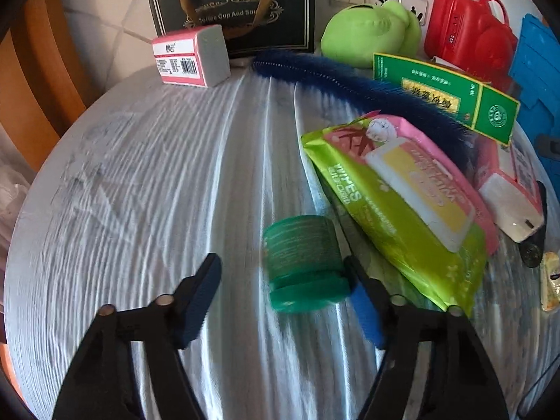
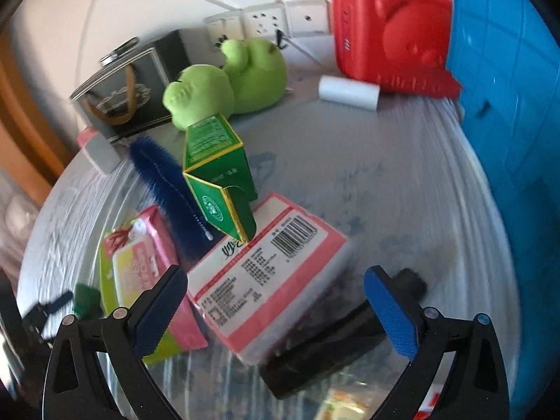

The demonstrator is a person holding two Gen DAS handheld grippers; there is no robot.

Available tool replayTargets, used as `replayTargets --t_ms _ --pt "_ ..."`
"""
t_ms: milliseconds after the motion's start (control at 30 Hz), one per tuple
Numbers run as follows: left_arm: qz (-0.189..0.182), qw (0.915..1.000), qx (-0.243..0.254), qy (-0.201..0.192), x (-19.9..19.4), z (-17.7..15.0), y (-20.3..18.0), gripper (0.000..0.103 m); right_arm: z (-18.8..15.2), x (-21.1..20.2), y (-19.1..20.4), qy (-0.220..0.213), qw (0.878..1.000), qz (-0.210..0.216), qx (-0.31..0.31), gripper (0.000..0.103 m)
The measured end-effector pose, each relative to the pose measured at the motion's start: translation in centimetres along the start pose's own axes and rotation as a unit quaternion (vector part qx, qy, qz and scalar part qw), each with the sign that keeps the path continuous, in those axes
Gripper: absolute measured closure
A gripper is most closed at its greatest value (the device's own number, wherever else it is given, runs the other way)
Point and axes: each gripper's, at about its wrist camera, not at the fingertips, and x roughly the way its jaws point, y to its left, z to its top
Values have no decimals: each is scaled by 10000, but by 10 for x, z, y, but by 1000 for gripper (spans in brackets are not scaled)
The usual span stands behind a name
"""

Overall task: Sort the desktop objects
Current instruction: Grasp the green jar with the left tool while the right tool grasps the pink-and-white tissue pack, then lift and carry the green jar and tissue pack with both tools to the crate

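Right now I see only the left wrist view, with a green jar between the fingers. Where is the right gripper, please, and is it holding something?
Observer: The right gripper is open and holds nothing. A pink tissue pack lies between its fingers.
Operator: Is there something under that pack?
Observer: Yes, a black object lies partly under it. I cannot tell what it is.
Operator: Is anything at the back hidden from me?
Observer: A white roll lies on its side just in front of the red bear-shaped case.
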Motion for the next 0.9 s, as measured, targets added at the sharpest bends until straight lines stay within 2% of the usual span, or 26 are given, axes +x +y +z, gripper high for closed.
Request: replayTargets --t_ms 133,233,300,433,533,733,833,900 --pt "-132 9999 79 -59 4 0 1 45 4 24 -5 345 9977 -31 582 1" --pt "-177 9998 93 -82 5 1 2 45 5 43 -7 726 9925 42 983 1" --pt "-215 9997 73 -87 5 1 3 45 4 52 -3 809 9905 -34 1112 1" --pt "-269 9996 73 -89 6 1 4 45 7 61 6 629 9926 -303 995 0" --pt "-299 9995 44 -67 6 2 4 45 8 78 13 793 9934 -527 633 0" --pt "-321 9995 17 -13 7 2 5 46 3 76 12 798 9960 -391 -15 4" --pt "-377 9993 50 0 3 -2 6 63 -3 63 10 822 9952 -319 -433 10" --pt "-407 9992 27 23 2 -4 7 63 -10 57 4 851 9947 -281 -500 11"
